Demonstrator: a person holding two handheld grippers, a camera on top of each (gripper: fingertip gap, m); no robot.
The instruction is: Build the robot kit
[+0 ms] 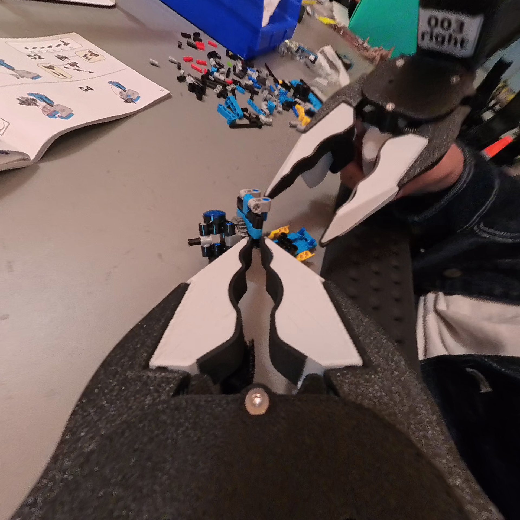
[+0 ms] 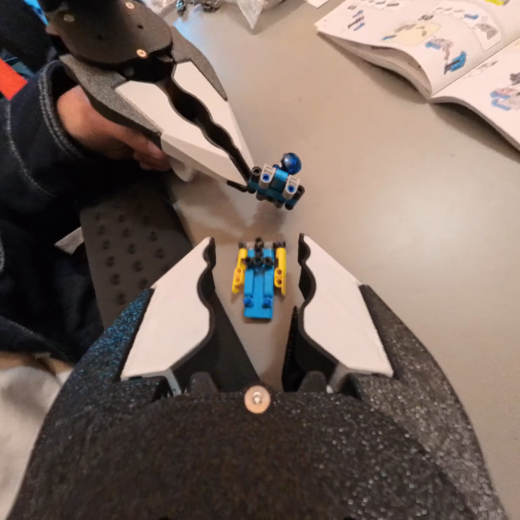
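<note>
My left gripper (image 1: 255, 239) is shut on a small blue, black and grey brick assembly (image 1: 247, 213) and holds it just above the grey table; it also shows in the right wrist view (image 2: 277, 183), pinched at its left end by the left gripper (image 2: 244, 180). A flat blue and yellow brick assembly (image 2: 259, 277) lies on the table between the fingers of my open right gripper (image 2: 256, 242), untouched. In the left wrist view this piece (image 1: 294, 240) lies right of my fingertips, under the open right gripper (image 1: 295, 216).
An open instruction booklet (image 1: 64, 92) lies at the far left, also in the right wrist view (image 2: 439, 50). A pile of loose bricks (image 1: 247, 84) sits before a blue bin (image 1: 242, 22). A black perforated mat (image 1: 371, 281) and a person's dark sleeve (image 1: 464, 225) are on the right. Some 4 cm of space lies between my two pairs of fingers.
</note>
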